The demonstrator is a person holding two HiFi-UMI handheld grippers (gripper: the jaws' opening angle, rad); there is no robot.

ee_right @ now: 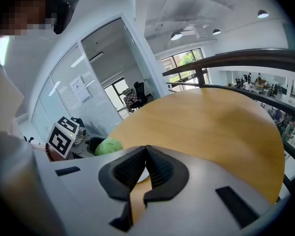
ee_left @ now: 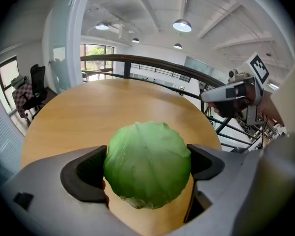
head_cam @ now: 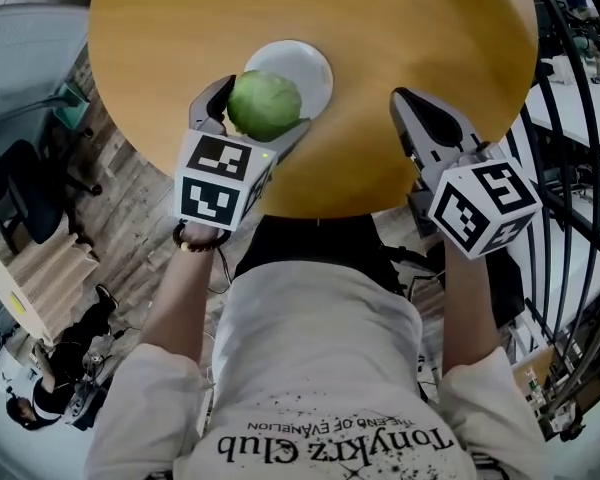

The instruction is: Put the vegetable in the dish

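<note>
Cabbage (head_cam: 265, 105): middle of the frame, held over the near edge of the white dish (head_cam: 305, 63), above the table (head_cam: 400, 28).
Left claw (ee_left: 146, 167): squeezing the cabbage on both sides.
Right claw (ee_right: 145, 152): closed tight, with nothing inside.
Feel: round and firm, probably a bit heavy. Hold it across its fat middle.

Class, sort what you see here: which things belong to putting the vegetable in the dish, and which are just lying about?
Belong to the job:
- cabbage, gripped in the left tongs
- white dish
- round table under the dish

Lying about:
- right tongs, shut and empty
- office chair
- railing
</note>
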